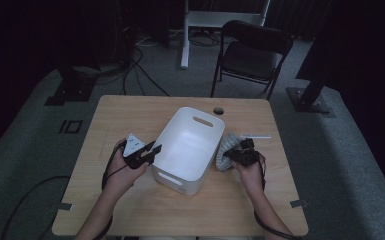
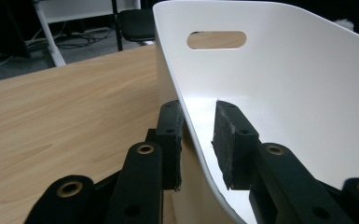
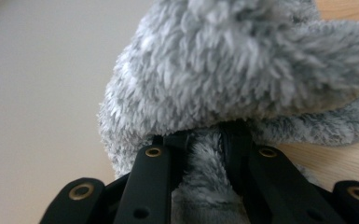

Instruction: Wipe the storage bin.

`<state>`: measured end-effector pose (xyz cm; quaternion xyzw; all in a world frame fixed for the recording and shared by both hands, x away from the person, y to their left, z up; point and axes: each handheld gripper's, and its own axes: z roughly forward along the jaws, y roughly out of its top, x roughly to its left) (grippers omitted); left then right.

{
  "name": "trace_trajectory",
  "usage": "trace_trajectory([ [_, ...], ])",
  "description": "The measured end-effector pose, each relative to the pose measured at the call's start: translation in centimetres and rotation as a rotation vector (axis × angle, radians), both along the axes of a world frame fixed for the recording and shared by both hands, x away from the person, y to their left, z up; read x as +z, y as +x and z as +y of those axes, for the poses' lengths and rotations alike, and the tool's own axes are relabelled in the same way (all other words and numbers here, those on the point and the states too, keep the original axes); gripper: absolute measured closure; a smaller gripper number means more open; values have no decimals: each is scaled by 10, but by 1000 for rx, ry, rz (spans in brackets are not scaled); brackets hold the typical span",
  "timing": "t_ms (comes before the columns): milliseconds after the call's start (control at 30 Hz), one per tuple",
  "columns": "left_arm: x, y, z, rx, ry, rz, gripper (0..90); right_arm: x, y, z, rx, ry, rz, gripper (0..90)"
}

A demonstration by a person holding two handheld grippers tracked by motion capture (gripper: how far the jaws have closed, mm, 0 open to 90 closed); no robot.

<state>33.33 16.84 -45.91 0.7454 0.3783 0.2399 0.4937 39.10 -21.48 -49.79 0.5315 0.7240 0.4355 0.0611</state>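
The bin [image 1: 189, 150], a white plastic tub with slotted handles, stood near the middle of the table [image 1: 130, 112], set at an angle to the table's edges.

The left gripper [image 1: 151, 152] was positioned at the bin's left wall. In the left gripper view, the left gripper [image 2: 196, 140] straddled the bin [image 2: 279, 84] rim: one jaw stood outside the wall and the other inside. The outer pad lay just beside the wall, and a narrow gap showed between the inner pad and the wall. The jaws were therefore parted around the rim without pressing on it.

The right gripper [image 1: 230, 156] was positioned just right of the bin, at the grey fluffy cloth [image 1: 226, 150]. That cloth lay on the table, close against the bin's right wall. In the right gripper view, the right gripper [image 3: 204, 140] was closed on a fold of the cloth [image 3: 242, 74], with the pile bunched between the jaws. The remainder of the cloth rose above the jaws, and a striped edge trailed onto the table.

A small white stick [image 1: 255, 135] lay on the table beyond the cloth.
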Motion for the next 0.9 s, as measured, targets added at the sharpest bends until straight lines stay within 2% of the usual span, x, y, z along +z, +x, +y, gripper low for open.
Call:
trace_trajectory([
  [200,4,-11,-2,-8,20,4,707,11,-12,-14,-8,7,-23,766],
  [300,5,-15,-2,-13,-1,10,702,16,-16,-20,-17,16,-31,766],
  [333,6,-21,-1,-21,-4,15,701,17,-18,-22,-17,20,-32,765],
  [433,8,-27,0,-32,-14,22,676,18,-20,-24,-19,26,-35,765],
  [633,10,-39,-3,-43,6,9,668,15,-23,-25,-22,32,-30,765],
  [900,11,-52,-8,-83,-29,42,666,14,-25,-23,-11,38,-29,765],
])
